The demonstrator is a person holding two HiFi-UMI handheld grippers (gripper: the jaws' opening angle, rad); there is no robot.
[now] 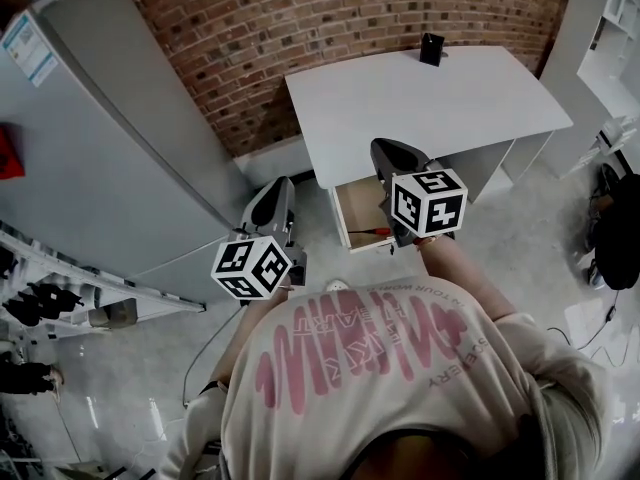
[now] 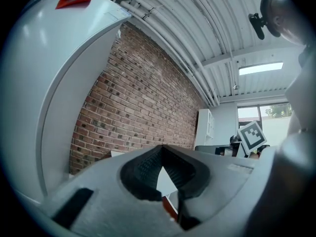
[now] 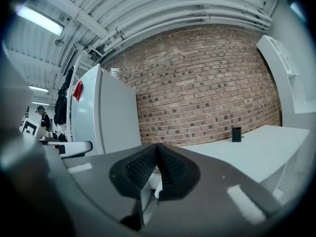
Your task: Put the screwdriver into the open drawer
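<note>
Nearest the person, the left gripper is pointing level, its tips pressed together on nothing; only a sliver of white furniture is showing through the gap behind them. Just beyond it, the right gripper is also pinched fully shut and empty, hovering above the open drawer. Inside that drawer a red-handled screwdriver is lying across the front, close to the front panel, so the placing looks done and the step in hand seems to be clearing away. Doing that well means lifting the right gripper straight off rather than sweeping sideways, so its body is not clipping the drawer front or the edge of the white surface overhanging it. The left gripper is hanging well apart from the drawer and needs no correction. Farther back, a small black container is standing on the surface against the brick wall.
</note>
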